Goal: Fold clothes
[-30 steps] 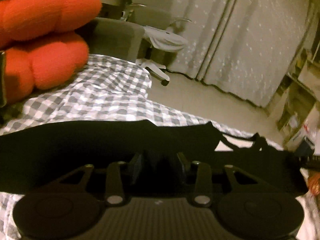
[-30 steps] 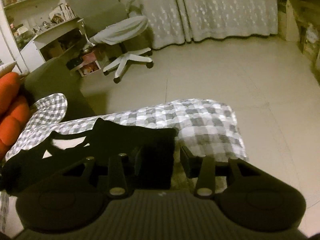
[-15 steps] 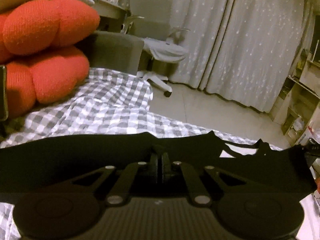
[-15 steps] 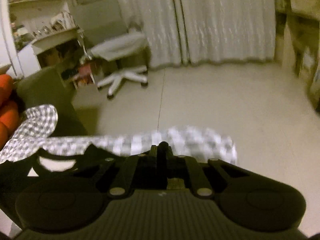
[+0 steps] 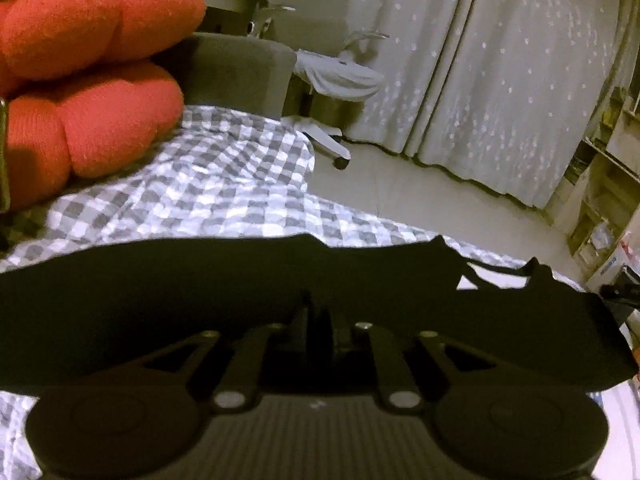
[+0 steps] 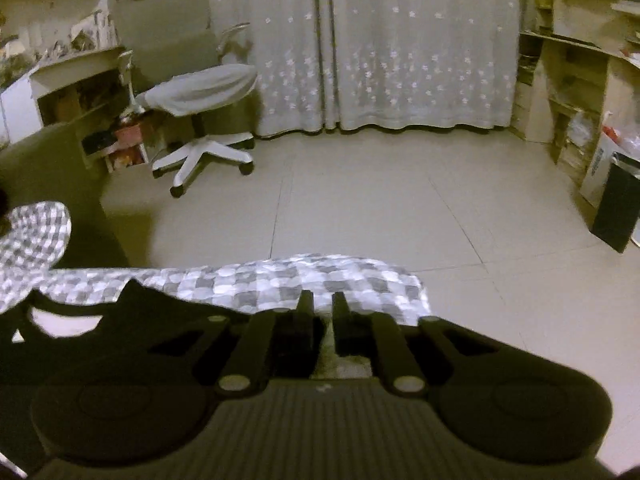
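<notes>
Opening slightly — both grippers' fingers (image 5: 306,316) (image 6: 306,304); black garment (image 5: 160,280) edge between them.

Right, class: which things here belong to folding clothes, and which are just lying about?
Belongs to the job: black garment, checked sheet beneath it.
Just lying about: orange cushion, office chair, curtains, shelves, black bag on the floor.

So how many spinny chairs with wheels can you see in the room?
1. The office chair stands on the floor by the desk, in front of the curtains; the left view shows the same chair. Others could be hidden out of view.
</notes>
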A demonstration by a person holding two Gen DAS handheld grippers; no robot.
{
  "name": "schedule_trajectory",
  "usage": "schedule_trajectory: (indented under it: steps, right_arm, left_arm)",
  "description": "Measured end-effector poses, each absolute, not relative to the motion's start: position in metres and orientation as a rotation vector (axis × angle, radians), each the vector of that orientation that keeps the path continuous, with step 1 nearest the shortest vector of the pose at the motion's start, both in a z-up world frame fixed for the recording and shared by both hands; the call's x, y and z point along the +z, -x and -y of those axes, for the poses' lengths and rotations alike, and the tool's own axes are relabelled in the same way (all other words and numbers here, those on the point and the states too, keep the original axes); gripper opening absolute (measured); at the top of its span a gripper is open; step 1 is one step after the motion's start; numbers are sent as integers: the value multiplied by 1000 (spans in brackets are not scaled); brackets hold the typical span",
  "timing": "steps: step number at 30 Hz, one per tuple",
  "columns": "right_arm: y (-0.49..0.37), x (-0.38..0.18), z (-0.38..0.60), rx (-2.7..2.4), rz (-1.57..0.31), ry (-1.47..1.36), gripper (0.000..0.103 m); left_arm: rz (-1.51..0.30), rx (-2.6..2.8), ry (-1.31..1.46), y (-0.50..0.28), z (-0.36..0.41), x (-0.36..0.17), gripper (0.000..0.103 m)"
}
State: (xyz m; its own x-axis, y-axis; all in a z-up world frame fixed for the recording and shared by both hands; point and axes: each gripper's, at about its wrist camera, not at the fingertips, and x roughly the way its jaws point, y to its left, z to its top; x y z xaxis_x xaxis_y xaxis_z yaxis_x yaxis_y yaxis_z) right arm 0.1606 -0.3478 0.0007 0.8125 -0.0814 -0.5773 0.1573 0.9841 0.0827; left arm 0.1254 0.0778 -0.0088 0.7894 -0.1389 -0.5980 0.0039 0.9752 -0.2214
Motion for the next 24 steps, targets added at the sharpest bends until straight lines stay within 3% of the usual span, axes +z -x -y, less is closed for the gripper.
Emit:
schedule_trajectory:
  steps: [14, 24]
  right_arm:
    - [-120, 32, 319, 73, -650, -112, 15]
    - [-124, -11, 296, 118, -793, -48, 15]
  left_arm:
    - [-607, -23, 148, -111, -68, 14, 15]
    - [-642, -89, 93, -111, -51, 2, 15]
